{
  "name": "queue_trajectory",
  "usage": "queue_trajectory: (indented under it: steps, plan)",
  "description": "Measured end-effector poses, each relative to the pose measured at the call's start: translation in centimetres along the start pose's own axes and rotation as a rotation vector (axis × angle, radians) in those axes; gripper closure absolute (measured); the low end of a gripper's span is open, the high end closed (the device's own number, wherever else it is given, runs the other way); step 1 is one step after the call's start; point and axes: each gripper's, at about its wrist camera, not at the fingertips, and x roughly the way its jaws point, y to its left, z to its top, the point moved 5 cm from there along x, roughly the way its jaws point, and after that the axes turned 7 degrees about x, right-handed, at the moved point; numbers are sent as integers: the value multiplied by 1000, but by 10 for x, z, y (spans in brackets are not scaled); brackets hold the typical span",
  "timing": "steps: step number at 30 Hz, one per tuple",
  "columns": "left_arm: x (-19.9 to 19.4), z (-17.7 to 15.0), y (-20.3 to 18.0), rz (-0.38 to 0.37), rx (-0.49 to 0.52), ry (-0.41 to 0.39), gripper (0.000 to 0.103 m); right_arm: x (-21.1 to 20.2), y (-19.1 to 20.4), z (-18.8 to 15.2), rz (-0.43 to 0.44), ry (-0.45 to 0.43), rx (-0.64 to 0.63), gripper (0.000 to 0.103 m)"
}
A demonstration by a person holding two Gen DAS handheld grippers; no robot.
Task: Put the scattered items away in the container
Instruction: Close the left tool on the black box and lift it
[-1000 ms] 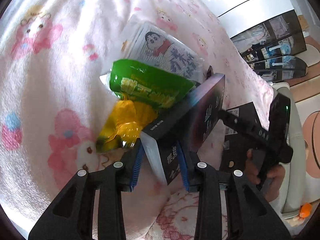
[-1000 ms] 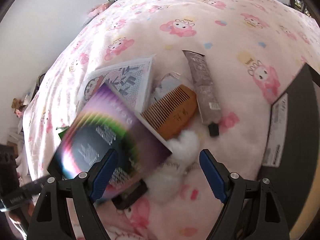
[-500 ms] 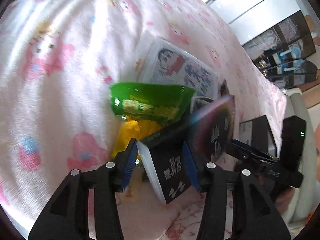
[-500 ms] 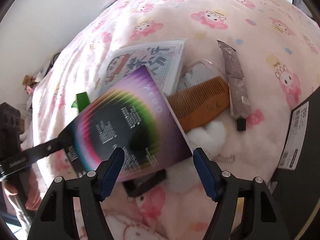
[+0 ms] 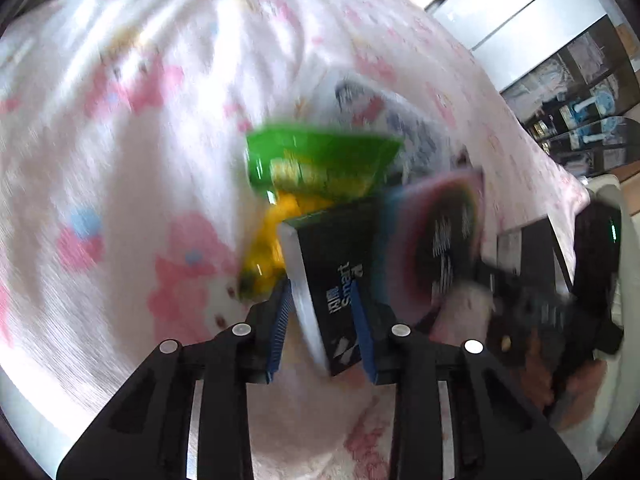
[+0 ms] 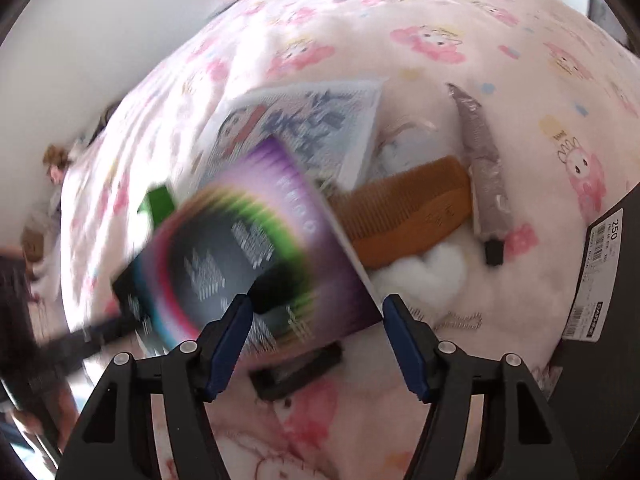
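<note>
My left gripper (image 5: 322, 330) has just been closing and is clamped on the narrow edge of the dark box (image 5: 340, 264), held tilted above the pink cartoon-print blanket (image 5: 120, 168); my right gripper (image 6: 316, 344) has been closing too, its jaws apart with the box's rainbow face (image 6: 248, 256) between them. Beyond the box lie a green snack bag (image 5: 320, 156), a printed pouch (image 6: 304, 120), a wooden comb (image 6: 412, 212) and a grey tube (image 6: 484, 176). The black container (image 6: 608, 280) sits at the blanket's right edge, and a white wall (image 6: 100, 20) stands behind the blanket.

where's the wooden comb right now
In the right wrist view the wooden comb lies on the pink bedspread, right of centre, between the cartoon-print packet and the grey tube, just above the white fluffy item.
</note>
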Motion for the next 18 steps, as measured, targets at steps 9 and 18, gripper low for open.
queue_trajectory:
  steps: [9,18]
  plan:
    - [-15,-5,22,23,-52,0,72,-15,6,-32,28,50,-53,38]
    - [18,-59,17,-147,-139,128,72,-12,15,-4,29,-38,-79,38]
